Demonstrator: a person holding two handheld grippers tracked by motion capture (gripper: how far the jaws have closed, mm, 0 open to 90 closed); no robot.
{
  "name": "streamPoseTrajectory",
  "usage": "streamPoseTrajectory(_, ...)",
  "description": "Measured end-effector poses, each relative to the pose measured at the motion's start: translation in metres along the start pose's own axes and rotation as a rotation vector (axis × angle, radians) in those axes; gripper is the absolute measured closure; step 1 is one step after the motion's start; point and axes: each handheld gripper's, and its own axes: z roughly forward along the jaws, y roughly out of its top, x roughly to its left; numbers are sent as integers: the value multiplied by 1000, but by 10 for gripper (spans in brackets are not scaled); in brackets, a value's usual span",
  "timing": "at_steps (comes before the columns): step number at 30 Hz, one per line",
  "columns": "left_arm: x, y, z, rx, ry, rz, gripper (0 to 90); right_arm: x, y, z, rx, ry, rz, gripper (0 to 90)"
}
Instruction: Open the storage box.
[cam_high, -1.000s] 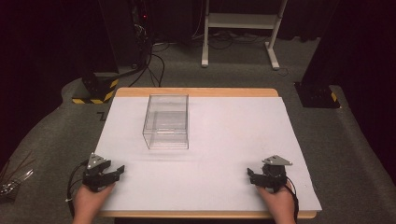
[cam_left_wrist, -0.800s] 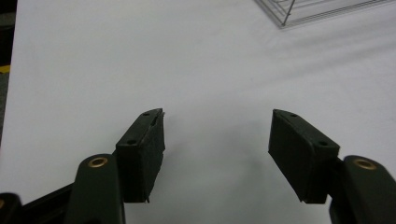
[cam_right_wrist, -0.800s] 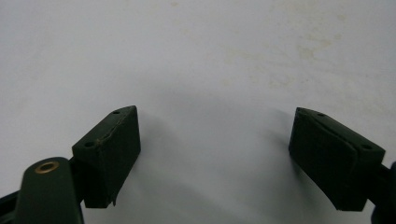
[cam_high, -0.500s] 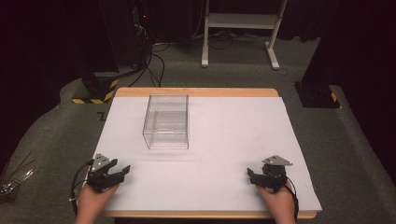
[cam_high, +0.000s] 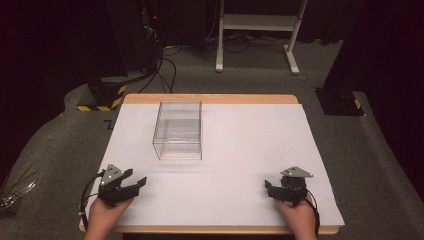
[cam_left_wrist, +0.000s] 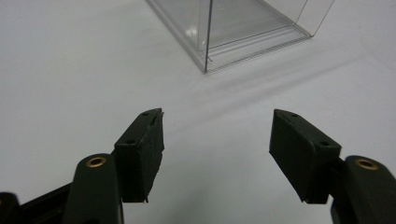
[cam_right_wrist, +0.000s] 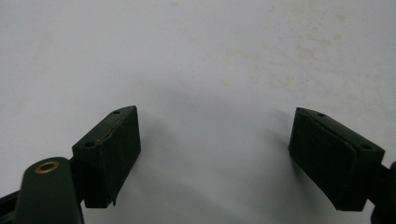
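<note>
A clear plastic box (cam_high: 178, 131) stands empty on the white sheet (cam_high: 250, 145), left of the middle; in the left gripper view the box (cam_left_wrist: 243, 28) has its near corner ahead of the jaws. My left gripper (cam_high: 136, 178) is held near the table's front left, pointing toward the box, still well short of it. It is open (cam_left_wrist: 217, 135); its jaws have just been opening a little, with nothing between them. Near the front right, my right gripper (cam_high: 269, 190) rests low over the sheet, open (cam_right_wrist: 215, 135) and empty.
The sheet covers a wooden table (cam_high: 210, 98). On the floor behind it stand a white frame's legs (cam_high: 255, 22), a black base with yellow-black stripes (cam_high: 102, 97) and cables at the left, and another black base (cam_high: 340, 102) at the right.
My left gripper has moved a little to the right and upward, toward the box. The right gripper has kept still.
</note>
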Motion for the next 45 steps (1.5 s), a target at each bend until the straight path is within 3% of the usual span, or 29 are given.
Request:
streamPoseTrajectory(7,-9,4,-1,-46,-50,-12,355,0,0,0,0,0,0,164)
streamPoseTrajectory(17,-25,11,2,-57,-62,46,361,0,0,0,-1,0,-2,164)
streamPoseTrajectory(23,-29,17,4,-56,-78,40,364,0,0,0,-1,0,-2,165)
streamPoseTrajectory(28,-29,23,6,-50,-107,11,364,0,0,0,-1,0,-3,165)
streamPoseTrajectory(37,-33,37,13,-35,-66,27,361,0,0,0,-2,-1,-5,166)
streamPoseTrajectory(45,-35,47,20,-39,-83,46,361,0,0,0,-2,-1,-5,166)
